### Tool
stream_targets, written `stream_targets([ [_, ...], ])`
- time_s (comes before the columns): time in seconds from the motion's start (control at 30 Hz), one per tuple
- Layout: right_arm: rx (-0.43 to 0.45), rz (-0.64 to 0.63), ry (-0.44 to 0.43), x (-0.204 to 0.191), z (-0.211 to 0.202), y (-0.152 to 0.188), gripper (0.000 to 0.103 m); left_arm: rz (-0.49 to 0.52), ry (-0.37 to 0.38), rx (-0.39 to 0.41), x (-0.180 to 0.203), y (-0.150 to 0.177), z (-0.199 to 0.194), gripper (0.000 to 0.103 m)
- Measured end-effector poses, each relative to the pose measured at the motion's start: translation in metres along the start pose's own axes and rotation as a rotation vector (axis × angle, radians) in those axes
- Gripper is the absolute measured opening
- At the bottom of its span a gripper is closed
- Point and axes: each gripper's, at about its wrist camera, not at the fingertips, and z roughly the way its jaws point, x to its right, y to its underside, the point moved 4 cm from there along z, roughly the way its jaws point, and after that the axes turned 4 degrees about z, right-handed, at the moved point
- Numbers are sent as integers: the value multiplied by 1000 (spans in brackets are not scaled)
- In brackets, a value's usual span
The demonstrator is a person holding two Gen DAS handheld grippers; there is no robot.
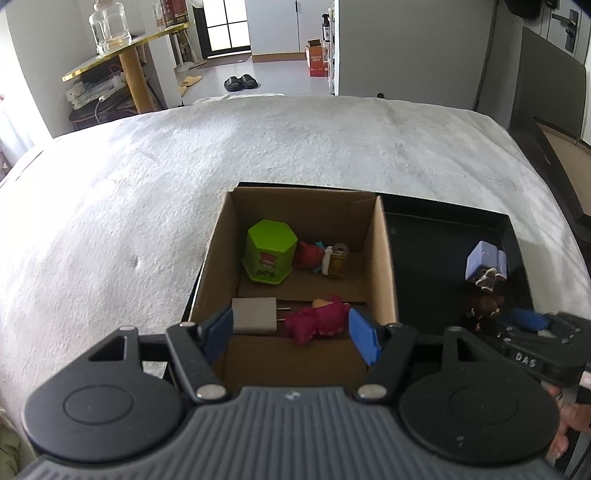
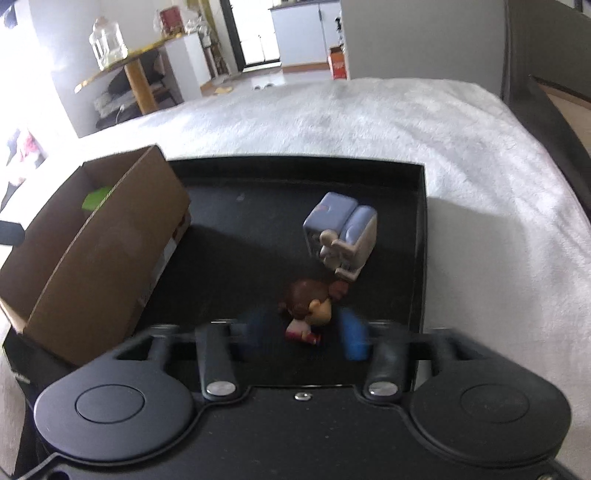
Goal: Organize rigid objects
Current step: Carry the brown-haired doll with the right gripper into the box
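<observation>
While the left gripper (image 1: 291, 326) hangs over the near end of the cardboard box (image 1: 386, 266), its blue pads stand well apart and grip nothing; a grey plug adapter (image 1: 255, 315) and a pink-clothed figure (image 1: 317, 319) lie on the box floor below the gap. Farther back in the same box sit a green hexagonal container (image 1: 270, 252), and just beside it a small red toy (image 1: 308, 254) touching a little yellowish figure (image 1: 338, 260).

To the right, the box rests at the left end of a shallow black tray (image 2: 421, 236), which lies on a bed covered with a pale fleecy blanket (image 1: 295, 147). The right gripper (image 2: 301, 334) hovers low over the tray's near part, its blurred blue pads spread to either side of a brown-haired figurine (image 2: 308, 301) that lies on the tray floor; the pads do not press on it, so this gripper is open too. Just beyond the figurine, touching or nearly touching its head, a pale blue block toy (image 2: 341, 219) with a beige figure on its front stands in the tray.

A hand (image 1: 569, 421) on the right gripper's handle shows at the left view's lower right edge. Beyond the bed, a gold-edged side table (image 1: 125, 48) carries glass jars (image 1: 109, 24).
</observation>
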Motion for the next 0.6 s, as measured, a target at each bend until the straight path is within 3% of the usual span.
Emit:
stream_targets([
  [0.3,-26,77,-1,13,25,1,58,-28,-6,-29,-12,4,14,68],
  [0.33,-32,88,-8,14,27,1,56,-30,-5,-31,-13,4,15,68],
  [0.4,-28,96,-22,14,29,1,30,-31,-2,-37,-13,5,17,68],
  [0.6,-27,82,-30,8,22,-1,30,-35,22,-27,-12,2,12,68],
])
